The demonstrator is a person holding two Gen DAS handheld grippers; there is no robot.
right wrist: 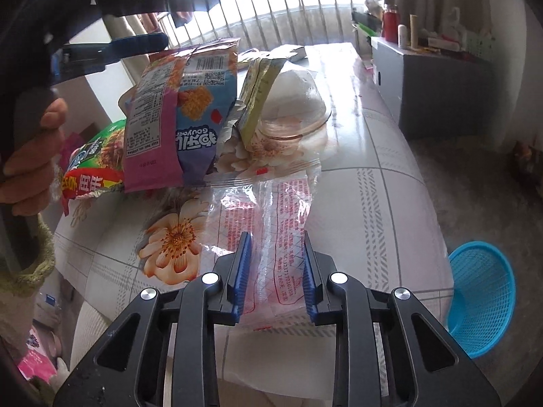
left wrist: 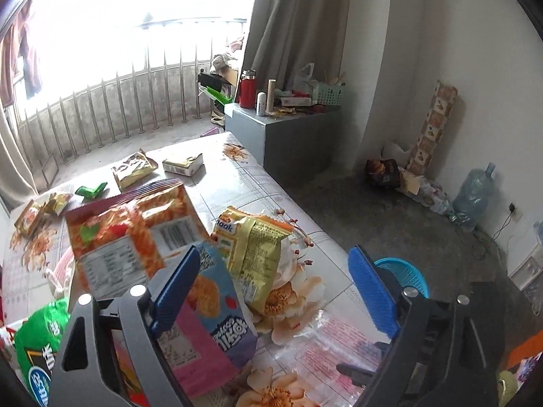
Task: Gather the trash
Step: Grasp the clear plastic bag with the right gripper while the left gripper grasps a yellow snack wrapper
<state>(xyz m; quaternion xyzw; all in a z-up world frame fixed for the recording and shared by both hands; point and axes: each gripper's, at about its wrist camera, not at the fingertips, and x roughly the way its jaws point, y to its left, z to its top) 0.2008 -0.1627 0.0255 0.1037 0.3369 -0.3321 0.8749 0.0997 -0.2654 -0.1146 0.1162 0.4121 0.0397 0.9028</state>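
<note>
Your right gripper (right wrist: 276, 271) is low over the table (right wrist: 373, 203), its jaws part-closed with the clear plastic bag (right wrist: 271, 210) lying between the blue pads (right wrist: 309, 278); whether the pads press on the film you cannot tell from here. The bag runs forward from the fingertips, flat on the flowered cloth. To the right of that gripper, beyond the table edge, the blue basket (right wrist: 482, 298) sits on the floor.

Your left gripper (left wrist: 275, 291) hangs with its jaws wide and nothing pinched. The pink-and-blue snack packet (left wrist: 217, 305) stands just inside its left finger, and the yellow wrapper (left wrist: 258, 237) sits just ahead of the gap. Left of the fingers is the orange packet (left wrist: 129, 230), and a green packet (left wrist: 37, 346) lies down at the near left. Farther ahead, small wrappers lie scattered toward the table's far end, among them a gold packet (left wrist: 134, 166).
</note>
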